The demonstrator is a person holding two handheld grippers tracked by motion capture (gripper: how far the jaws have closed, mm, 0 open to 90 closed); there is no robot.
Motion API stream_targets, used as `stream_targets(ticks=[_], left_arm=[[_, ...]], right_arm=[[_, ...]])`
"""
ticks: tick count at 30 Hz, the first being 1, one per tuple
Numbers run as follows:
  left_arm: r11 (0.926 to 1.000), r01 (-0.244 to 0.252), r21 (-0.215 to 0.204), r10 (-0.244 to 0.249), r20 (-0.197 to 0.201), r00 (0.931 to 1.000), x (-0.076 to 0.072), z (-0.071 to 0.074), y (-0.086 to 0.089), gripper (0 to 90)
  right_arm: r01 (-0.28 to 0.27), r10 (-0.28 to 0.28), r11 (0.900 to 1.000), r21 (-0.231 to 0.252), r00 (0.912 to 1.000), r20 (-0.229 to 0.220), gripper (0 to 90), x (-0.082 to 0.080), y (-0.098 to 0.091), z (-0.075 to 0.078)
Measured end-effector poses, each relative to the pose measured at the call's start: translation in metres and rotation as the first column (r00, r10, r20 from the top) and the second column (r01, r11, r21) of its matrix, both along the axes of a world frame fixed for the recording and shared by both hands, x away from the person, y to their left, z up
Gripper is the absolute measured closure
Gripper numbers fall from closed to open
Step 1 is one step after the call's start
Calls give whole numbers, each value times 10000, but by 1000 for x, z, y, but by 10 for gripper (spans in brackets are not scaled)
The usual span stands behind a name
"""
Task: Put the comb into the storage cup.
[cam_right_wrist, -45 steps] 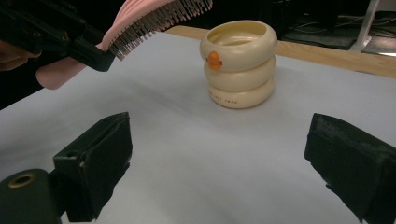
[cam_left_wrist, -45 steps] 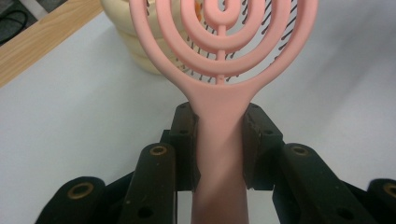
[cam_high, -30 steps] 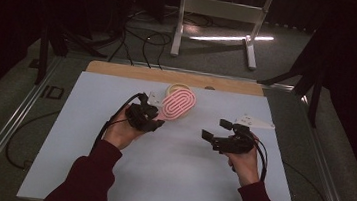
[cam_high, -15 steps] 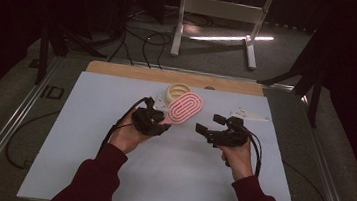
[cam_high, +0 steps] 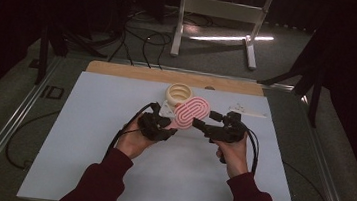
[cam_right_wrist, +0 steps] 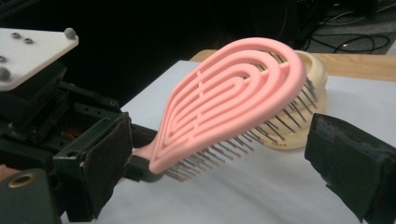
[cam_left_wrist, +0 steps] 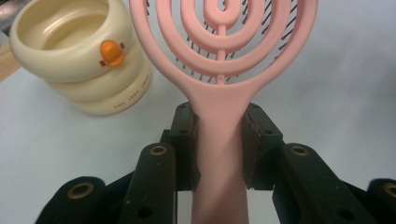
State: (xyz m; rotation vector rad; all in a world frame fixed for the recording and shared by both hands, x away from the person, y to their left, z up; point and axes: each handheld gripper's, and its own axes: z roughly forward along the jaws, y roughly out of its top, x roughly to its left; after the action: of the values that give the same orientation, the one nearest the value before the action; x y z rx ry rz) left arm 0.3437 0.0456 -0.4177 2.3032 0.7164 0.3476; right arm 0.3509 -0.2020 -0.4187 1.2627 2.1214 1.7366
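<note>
Left tongs (cam_left_wrist: 219,140) grip the pink hairbrush (cam_high: 191,113) by its handle — a handover; right tongs (cam_right_wrist: 215,154), wide apart, must close on its head.

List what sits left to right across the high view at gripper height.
Left gripper → pink hairbrush → right gripper → small white piece on the white table. The cream duck cup overlaps the brush, so it's left out.
</note>
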Motion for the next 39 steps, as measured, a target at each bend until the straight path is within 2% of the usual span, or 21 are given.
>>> stream_targets(ticks=[3,10,19,23,24,27,28,29,33,36,39], left_arm=[[10000,28,-38,-28,42,10000,-1,1,-1,698],[9990,99,-447,-89,206,9997,-8,3,-7,698],[9974,266,-666,-241,390,9989,-14,5,-15,699],[9951,371,-915,-326,505,9982,-18,8,-18,699],[9951,371,-915,-326,505,9982,-18,8,-18,699],[9950,453,-892,-404,568,9976,-19,9,-19,698],[9951,457,-880,-405,602,9974,-20,9,-20,698],[9949,468,-898,-417,577,9975,-20,9,-20,698],[9947,494,-907,-441,598,9972,-20,8,-22,698],[9952,456,-872,-405,592,9974,-19,8,-21,699],[9962,422,-759,-380,557,9977,-19,6,-22,699]], right_arm=[[-5,4,10000,-71,9999,-118,75,1,2,-1],[-7,-2,9998,-196,9989,-473,76,4,5,-3],[0,1,10000,36,9985,-552,136,4,7,-3],[-198,202,9998,52,9968,-772,243,4,10,-5],[-198,202,9998,52,9968,-772,243,4,10,-5],[-373,407,9985,388,9950,-909,331,4,11,-5],[-458,504,9977,500,9943,-940,397,4,11,-4],[-458,504,9977,500,9943,-940,397,4,11,-4],[-537,594,9966,628,9940,-918,497,4,13,-3],[-518,596,9949,870,9942,-894,540,3,13,-2],[-500,605,9942,955,9920,-1108,572,3,15,-1]])
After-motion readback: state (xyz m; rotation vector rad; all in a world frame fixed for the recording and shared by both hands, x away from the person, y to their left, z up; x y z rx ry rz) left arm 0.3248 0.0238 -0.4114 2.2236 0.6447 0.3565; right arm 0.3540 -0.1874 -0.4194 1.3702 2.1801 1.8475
